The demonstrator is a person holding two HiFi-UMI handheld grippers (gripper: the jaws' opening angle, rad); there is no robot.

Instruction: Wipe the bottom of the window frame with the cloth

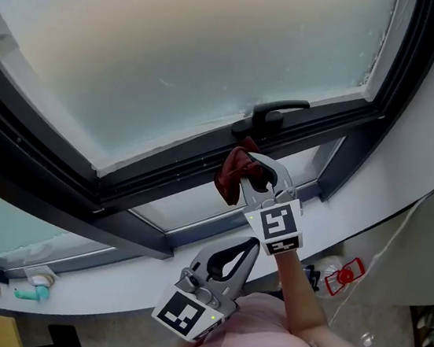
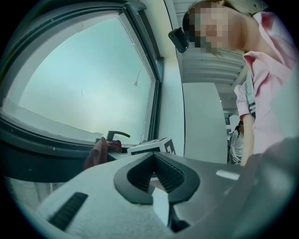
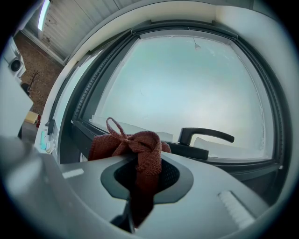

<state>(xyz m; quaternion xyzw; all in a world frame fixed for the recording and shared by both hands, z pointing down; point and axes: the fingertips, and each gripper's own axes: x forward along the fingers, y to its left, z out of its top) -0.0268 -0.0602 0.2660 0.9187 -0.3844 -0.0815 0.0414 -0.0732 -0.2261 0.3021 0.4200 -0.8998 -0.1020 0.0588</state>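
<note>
Right gripper (image 1: 257, 180) has the cloth (image 1: 231, 175). Its fingers (image 3: 205, 184) pinch a bunched fold, and the rest of the cloth balloons out past the tips. That makes sense, since the loose wad is the wiping face and the hard tips stay off the paint.

The cloth sits at the bottom rail of the window frame (image 1: 169, 177), just below-left of the handle (image 1: 277, 111) and roughly mid-span. It is either touching the rail or just short of it. The right gripper view puts the wad in front of the rail, but I cannot confirm contact.

The gripper comes in from the near side over the white sill (image 1: 109, 273), angled up at the rail. My guess is that this lets it slide sideways along the frame without snagging the handle.

Left gripper (image 1: 236, 260) hangs back near the body, well apart from the frame. Its fingers (image 2: 205, 172) are pressed together with nothing between them. It looks parked so it stays out of the sweep path.

Judgement: the wipe is at or near its start, and most of the rail to the left and right is not visibly covered.

Risks: the cloth's loose loop could catch on the handle base, and the pinch is on a narrow fold, so hard dragging may pull it out.
</note>
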